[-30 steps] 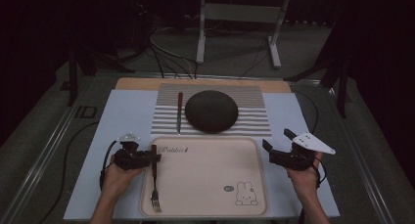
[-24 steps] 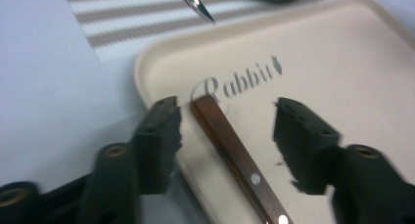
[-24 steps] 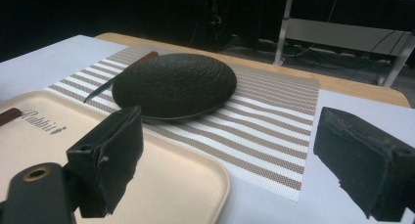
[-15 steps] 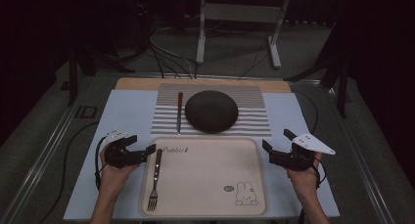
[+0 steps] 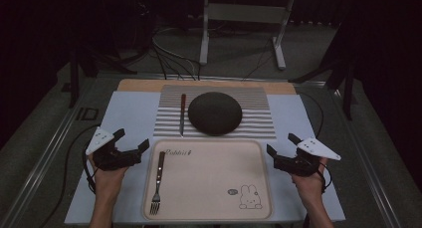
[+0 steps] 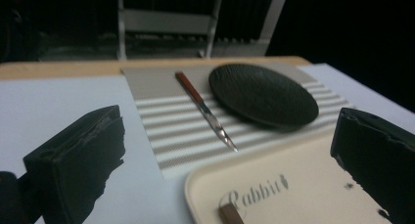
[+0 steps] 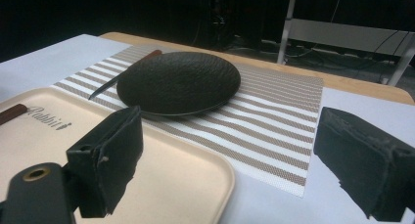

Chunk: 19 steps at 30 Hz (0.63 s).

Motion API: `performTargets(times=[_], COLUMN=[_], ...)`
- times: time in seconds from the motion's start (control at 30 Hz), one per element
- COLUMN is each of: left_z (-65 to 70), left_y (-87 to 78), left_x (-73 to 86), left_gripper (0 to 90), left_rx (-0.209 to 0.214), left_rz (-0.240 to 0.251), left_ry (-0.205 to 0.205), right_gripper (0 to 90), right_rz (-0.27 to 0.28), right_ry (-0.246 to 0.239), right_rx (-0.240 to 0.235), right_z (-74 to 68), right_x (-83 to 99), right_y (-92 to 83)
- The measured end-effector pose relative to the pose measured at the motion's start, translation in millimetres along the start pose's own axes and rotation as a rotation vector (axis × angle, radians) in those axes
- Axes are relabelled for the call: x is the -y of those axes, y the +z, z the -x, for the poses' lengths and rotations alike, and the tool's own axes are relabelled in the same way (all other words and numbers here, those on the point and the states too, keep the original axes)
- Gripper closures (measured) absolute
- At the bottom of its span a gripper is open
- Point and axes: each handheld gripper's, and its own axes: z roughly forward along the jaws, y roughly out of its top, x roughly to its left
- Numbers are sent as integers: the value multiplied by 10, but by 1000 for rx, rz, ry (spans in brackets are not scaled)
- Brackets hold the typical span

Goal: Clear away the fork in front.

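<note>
On the left side of the cream tray (image 5: 209,180) lies the fork (image 5: 158,183), tines toward the person and brown handle toward the far edge, flat on the tray's floor and free of both grippers; in the left gripper view just the handle's end (image 6: 231,214) shows at the bottom edge, by the printed word on the tray (image 6: 303,185). Just left of the tray's near-left corner, the left gripper (image 5: 133,143) hangs over the pale blue sheet on the bench (image 5: 129,113); its jaws have just been opening and now stand wide apart with nothing between them. Beside the tray's right edge the right gripper (image 5: 280,147) sits in the person's other hand, jaws likewise spread and empty. Beyond the tray a striped mat (image 5: 259,123) carries a dark round plate (image 5: 215,113); a knife (image 5: 182,113) with a reddish handle lies just left of the plate, blade pointing toward the tray, apart from both.
</note>
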Motion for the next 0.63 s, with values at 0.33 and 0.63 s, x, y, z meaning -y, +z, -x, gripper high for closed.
performTargets(times=[0.33, 0.63], left_z=[-45, -78], left_y=[-187, -263], left_x=[-47, -52], left_gripper=[0, 0], left_rx=[-46, -83], left_rz=[102, 131], left_ry=[31, 49], right_gripper=[110, 110], right_rz=[26, 48], right_ry=[5, 9], right_rx=[-6, -1], right_z=[-16, -33], right_x=[60, 184], right_y=[-66, -184])
